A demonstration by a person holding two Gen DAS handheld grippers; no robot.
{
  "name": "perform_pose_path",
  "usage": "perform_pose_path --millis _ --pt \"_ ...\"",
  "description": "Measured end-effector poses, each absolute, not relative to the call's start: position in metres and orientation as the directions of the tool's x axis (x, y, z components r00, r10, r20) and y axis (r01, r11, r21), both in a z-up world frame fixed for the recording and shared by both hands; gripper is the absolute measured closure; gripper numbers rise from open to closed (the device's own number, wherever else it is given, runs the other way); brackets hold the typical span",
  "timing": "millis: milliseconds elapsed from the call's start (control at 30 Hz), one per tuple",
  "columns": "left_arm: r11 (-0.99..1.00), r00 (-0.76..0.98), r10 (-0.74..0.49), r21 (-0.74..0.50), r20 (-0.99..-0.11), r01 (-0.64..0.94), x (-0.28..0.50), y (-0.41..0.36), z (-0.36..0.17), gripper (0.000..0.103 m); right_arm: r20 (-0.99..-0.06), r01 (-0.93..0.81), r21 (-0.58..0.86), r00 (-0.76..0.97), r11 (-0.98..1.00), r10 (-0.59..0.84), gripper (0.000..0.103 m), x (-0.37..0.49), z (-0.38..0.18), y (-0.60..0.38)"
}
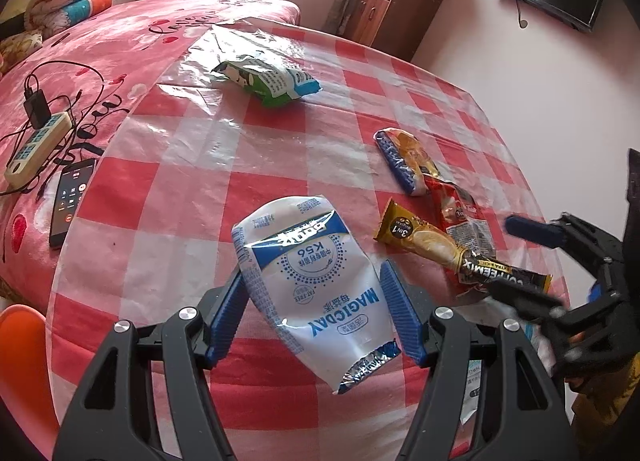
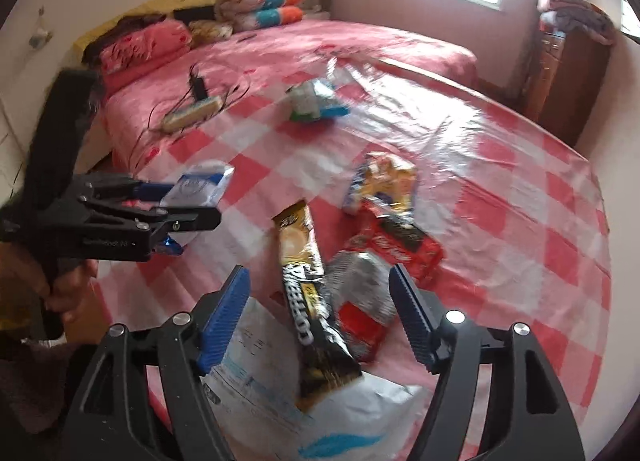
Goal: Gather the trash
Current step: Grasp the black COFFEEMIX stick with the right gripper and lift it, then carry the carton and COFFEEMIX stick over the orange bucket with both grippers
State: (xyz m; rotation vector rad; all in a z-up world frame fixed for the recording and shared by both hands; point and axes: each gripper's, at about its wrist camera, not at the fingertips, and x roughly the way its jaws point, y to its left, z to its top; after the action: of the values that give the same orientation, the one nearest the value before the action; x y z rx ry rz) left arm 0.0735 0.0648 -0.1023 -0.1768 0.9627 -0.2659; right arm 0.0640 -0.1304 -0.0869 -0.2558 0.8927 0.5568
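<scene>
My right gripper [image 2: 320, 321] stands with jaws wide and empty astride the coffee sachet [image 2: 308, 297], its long axis running near-to-far between them over the white bag [image 2: 352, 421], while my left gripper [image 1: 316, 313] pinches the milk pouch [image 1: 308, 273].

My left gripper [image 1: 316, 311] covers the white pouch's [image 1: 308, 281] side edges, so I cannot tell whether its pads press; motion blurs the coffee sachet [image 2: 308, 301]; the white bag [image 2: 340, 421] runs off the bottom edge.
</scene>
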Motion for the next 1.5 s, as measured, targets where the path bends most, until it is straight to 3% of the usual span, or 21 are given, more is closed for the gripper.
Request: perform_pose_path --millis 67,433,1067,1500 --pt "0.953 0.543 -0.302 -0.266 -0.783 0.147 0.073 0.065 -0.102 0.036 -0.807 -0.563 0.008 0.485 0.826 0.338 0.045 0.066 -0.095 -0.124" --pt "0.946 0.55 -0.32 -0.285 -0.771 0.151 0.068 0.07 -0.1 0.036 -0.805 -0.525 -0.073 0.533 0.848 0.26 0.073 0.065 -0.101 -0.118" --pt "0.939 0.591 -0.335 -0.31 -0.734 0.147 0.045 0.093 -0.089 0.036 -0.761 -0.454 -0.068 0.599 0.888 0.248 0.081 0.047 -0.077 -0.114" --pt "0.951 0.657 -0.272 -0.301 -0.703 0.072 0.015 0.144 -0.07 0.036 -0.709 -0.578 0.127 0.515 0.806 0.481 0.081 0.032 -0.043 -0.05"
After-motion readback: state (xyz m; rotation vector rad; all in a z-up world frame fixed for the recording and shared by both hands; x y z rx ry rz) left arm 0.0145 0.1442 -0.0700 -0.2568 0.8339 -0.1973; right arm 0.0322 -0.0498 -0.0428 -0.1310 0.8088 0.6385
